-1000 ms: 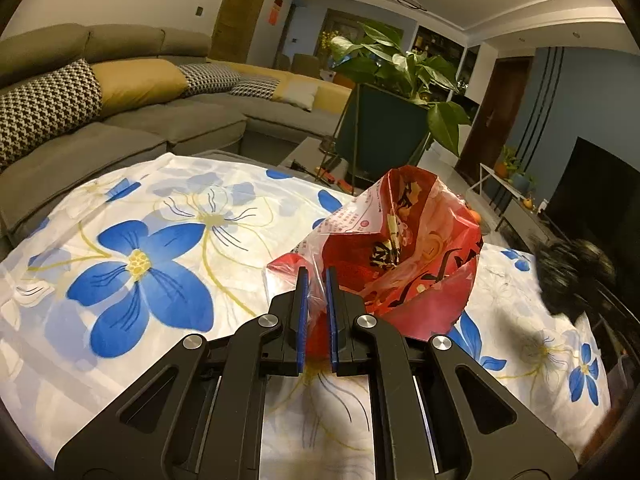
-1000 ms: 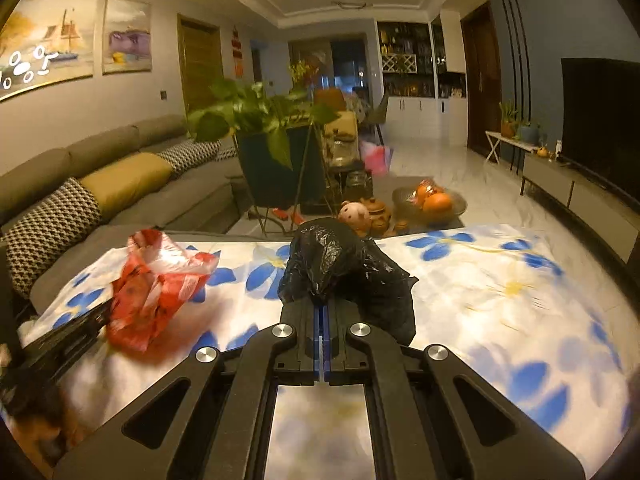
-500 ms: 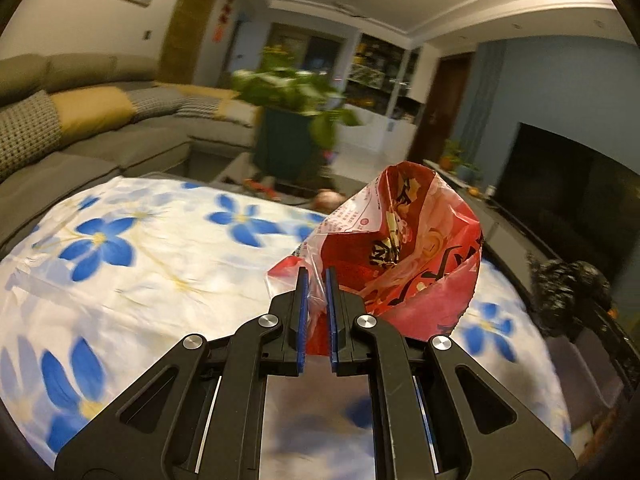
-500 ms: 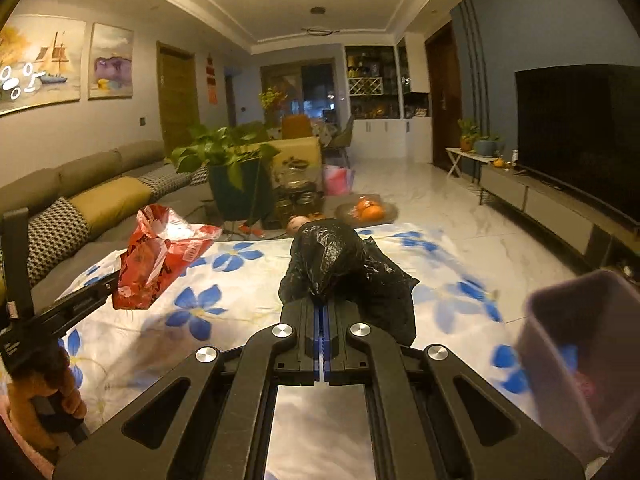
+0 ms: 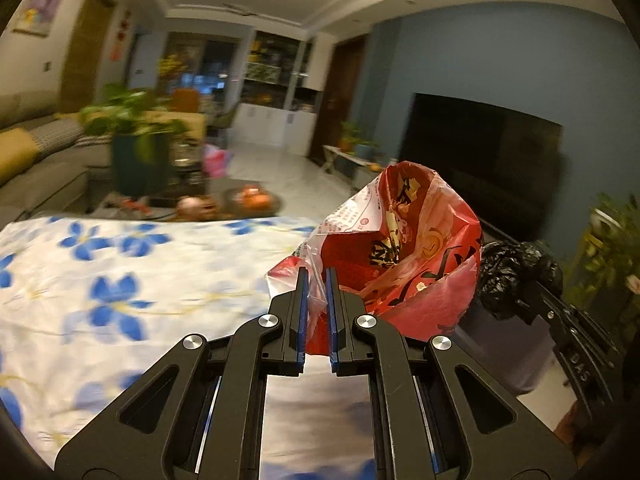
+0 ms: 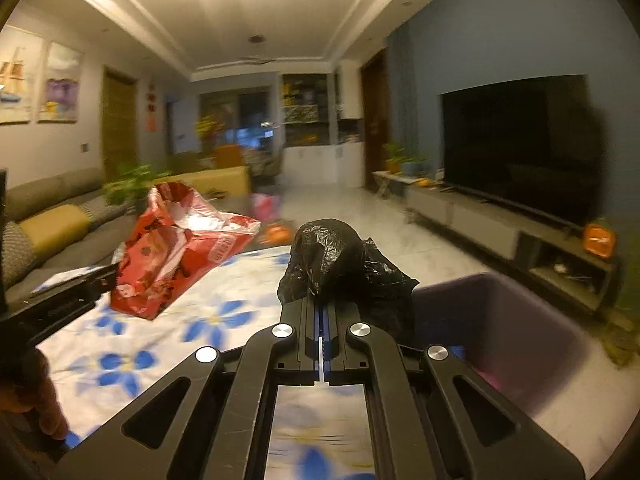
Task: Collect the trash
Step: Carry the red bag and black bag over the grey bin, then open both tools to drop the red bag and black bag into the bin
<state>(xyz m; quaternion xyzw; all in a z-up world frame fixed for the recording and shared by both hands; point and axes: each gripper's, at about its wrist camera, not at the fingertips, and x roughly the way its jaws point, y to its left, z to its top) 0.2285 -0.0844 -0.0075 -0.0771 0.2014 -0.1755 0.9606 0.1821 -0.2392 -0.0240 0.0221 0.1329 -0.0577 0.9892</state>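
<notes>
My left gripper (image 5: 315,280) is shut on the thin edge of a red printed plastic bag (image 5: 404,256), which hangs open above the right end of the flowered table. The same red bag (image 6: 176,248) shows at the left of the right wrist view. My right gripper (image 6: 322,304) is shut on a crumpled black plastic bag (image 6: 340,256), held over the near rim of a dark purple bin (image 6: 496,320). In the left wrist view the black bag (image 5: 516,276) and the right gripper sit at the far right, with the bin (image 5: 504,344) below them.
A table with a white cloth of blue flowers (image 5: 120,292) fills the lower left. Behind it stand a potted plant (image 5: 136,148), a low table with fruit (image 5: 252,200) and a grey sofa (image 6: 52,216). A television (image 6: 516,140) on a low cabinet lines the right wall.
Both grippers have swung to the right with their bags, away from the sofa toward the television side. The purple bin has come into view under the black bag.
</notes>
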